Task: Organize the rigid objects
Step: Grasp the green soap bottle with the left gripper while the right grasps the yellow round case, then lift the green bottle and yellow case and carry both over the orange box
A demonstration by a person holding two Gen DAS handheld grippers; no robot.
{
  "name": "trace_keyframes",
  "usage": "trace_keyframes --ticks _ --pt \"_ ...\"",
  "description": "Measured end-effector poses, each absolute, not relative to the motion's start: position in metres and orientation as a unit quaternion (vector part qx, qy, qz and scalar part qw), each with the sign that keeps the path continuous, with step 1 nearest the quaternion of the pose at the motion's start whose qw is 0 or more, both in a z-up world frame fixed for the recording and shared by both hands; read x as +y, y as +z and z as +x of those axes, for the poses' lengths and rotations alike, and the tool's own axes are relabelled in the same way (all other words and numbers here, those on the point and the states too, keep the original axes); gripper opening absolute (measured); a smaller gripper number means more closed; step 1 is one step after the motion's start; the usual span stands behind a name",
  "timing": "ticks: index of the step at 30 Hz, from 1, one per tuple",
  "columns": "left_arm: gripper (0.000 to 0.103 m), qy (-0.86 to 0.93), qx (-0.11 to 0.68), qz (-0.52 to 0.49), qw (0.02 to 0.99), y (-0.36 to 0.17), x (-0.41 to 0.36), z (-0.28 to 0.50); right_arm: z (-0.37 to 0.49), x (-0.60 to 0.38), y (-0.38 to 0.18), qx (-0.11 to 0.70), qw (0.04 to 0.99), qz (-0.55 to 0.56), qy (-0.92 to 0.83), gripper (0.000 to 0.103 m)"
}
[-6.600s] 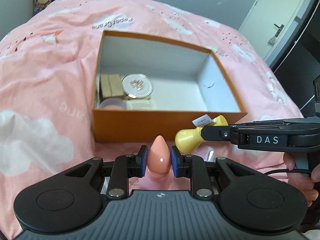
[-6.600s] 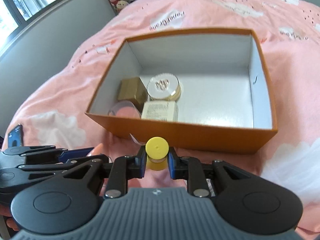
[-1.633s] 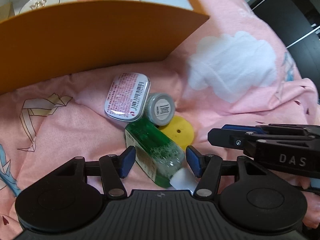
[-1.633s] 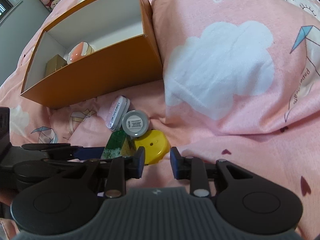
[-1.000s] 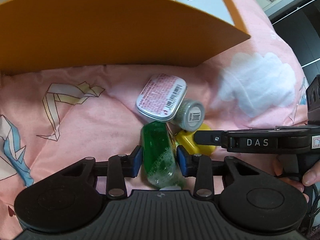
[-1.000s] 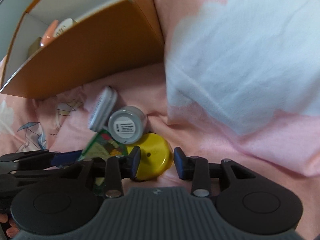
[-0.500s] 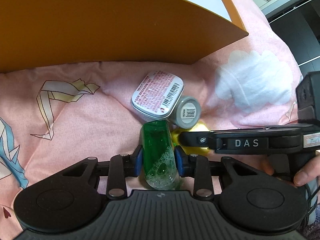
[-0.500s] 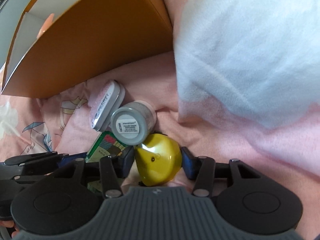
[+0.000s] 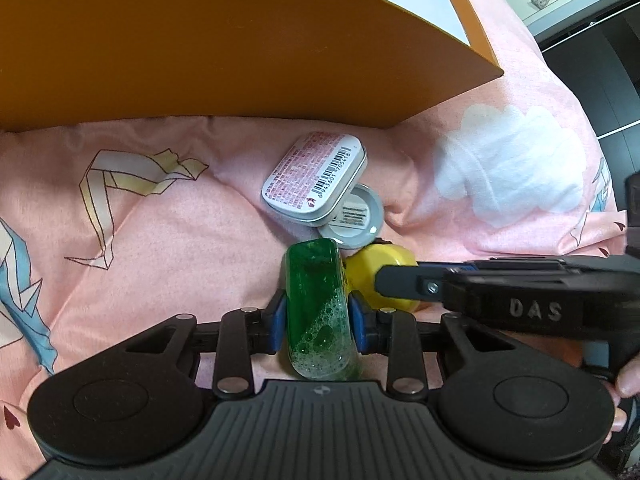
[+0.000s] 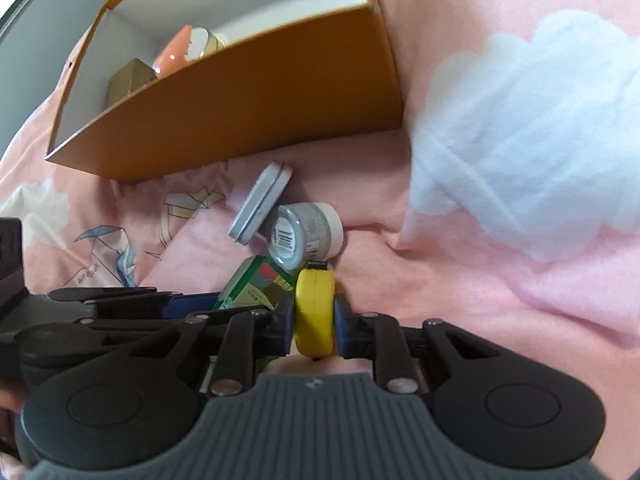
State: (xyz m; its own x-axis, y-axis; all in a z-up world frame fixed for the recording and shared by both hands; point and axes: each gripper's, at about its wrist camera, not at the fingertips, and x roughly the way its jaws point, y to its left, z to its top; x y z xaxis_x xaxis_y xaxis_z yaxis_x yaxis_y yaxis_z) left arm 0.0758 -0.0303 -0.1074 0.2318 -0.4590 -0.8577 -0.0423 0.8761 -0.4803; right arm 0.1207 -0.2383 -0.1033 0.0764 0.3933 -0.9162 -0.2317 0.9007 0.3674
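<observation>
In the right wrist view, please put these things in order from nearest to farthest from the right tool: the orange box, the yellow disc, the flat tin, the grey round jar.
1. Yellow disc: clamped on edge in the right tool.
2. Grey round jar: just beyond the disc.
3. Flat tin: leaning against the jar, up and left.
4. Orange box: behind them all.

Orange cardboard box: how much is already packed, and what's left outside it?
Packed: the orange cardboard box already holds a peach egg-shaped sponge, a tan carton and a round jar. In hand: left gripper clamps the green liquid bottle; right gripper clamps the yellow round case. Left on the pink quilt: the white rectangular tin and grey round pot.
</observation>
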Motion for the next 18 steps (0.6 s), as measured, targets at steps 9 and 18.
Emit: trace_keyframes --ticks 9,18 --pt "0.036 -0.133 0.606 -0.223 0.752 -0.112 -0.026 0.077 0.133 -0.241 -0.137 0.667 0.707 0.113 0.206 0.022" --pt "0.033 -0.138 0.588 -0.212 0.768 -0.096 -0.024 0.070 0.124 -0.253 -0.111 0.642 0.727 0.110 0.217 0.019"
